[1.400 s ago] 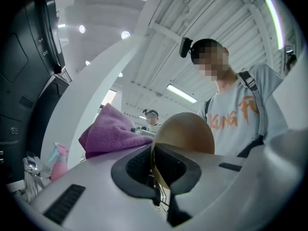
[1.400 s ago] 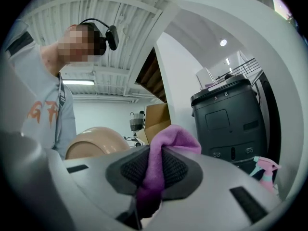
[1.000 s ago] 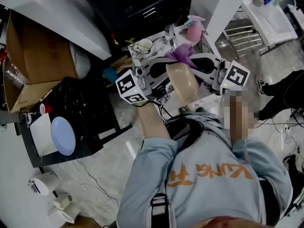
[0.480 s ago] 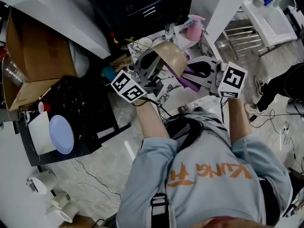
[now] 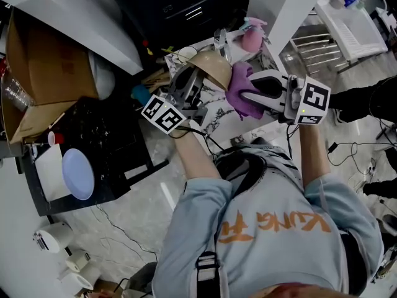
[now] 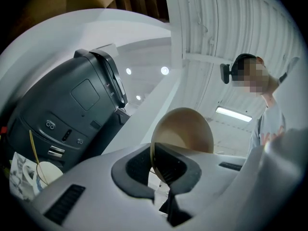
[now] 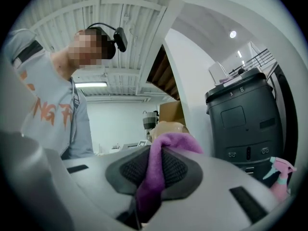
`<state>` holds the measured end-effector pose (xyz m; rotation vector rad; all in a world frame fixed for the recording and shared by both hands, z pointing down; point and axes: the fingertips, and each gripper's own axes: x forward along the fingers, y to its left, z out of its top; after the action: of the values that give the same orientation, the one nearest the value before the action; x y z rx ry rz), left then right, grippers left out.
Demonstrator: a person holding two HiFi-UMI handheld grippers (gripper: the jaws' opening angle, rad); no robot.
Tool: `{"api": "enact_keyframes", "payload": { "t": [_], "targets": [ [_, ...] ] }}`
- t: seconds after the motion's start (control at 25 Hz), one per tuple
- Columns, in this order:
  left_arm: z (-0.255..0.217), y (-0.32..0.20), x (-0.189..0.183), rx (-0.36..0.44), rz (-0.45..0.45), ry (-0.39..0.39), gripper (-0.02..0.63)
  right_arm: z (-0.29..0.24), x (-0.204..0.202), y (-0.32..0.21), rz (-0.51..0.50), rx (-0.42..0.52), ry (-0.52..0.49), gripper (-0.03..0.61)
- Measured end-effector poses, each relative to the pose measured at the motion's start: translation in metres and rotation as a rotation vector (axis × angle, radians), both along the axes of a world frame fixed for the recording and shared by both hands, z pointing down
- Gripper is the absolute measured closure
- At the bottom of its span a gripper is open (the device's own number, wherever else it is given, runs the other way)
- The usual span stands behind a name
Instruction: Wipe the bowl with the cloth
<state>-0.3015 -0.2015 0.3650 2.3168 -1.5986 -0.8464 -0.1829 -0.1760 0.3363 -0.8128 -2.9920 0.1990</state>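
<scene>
The cloth [image 5: 240, 93] has bunched up against the tilted bowl [image 5: 214, 67]

Person: light grey sweatshirt [image 5: 205, 216], orange lettering [image 5: 273, 225] across it, dark strap [image 5: 208, 267] with a grey buckle. Black camera [image 7: 119, 38] on a headband. Hand tools, left gripper [image 5: 200, 79] and right gripper [image 5: 247, 95]: white shells, dark grey ribbed pads [image 7: 131, 170], black-and-white marker cubes [image 5: 161, 115].

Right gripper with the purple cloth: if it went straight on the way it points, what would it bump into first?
Most likely the beige bowl, held up by the left gripper. The bowl sits just beyond the cloth that the right gripper pinches. How near it is, the pictures do not settle.
</scene>
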Motion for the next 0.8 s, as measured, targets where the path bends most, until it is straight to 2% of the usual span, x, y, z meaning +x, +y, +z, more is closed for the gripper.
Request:
{"api": "enact_keyframes", "payload": {
  "t": [0.12, 0.36, 0.52, 0.64, 0.8],
  "targets": [
    [0.009, -0.003, 0.006, -0.032, 0.019, 0.002, 0.586, -0.01, 0.004, -0.004, -0.001, -0.033, -0.038, 0.503],
    [0.031, -0.009, 0.032, -0.118, 0.119, -0.013, 0.586, -0.027, 0.012, -0.016, 0.045, -0.115, -0.107, 0.503],
    [0.044, -0.008, 0.063, -0.16, 0.228, -0.109, 0.588, -0.03, 0.016, -0.031, 0.115, -0.146, -0.139, 0.503],
    [0.039, -0.008, 0.086, -0.128, 0.318, -0.157, 0.588, -0.03, 0.015, -0.043, 0.18, -0.153, -0.149, 0.503],
    [0.018, -0.003, 0.088, -0.01, 0.353, -0.098, 0.588, -0.035, 0.02, -0.064, 0.275, -0.186, -0.181, 0.503]
  ]
}}
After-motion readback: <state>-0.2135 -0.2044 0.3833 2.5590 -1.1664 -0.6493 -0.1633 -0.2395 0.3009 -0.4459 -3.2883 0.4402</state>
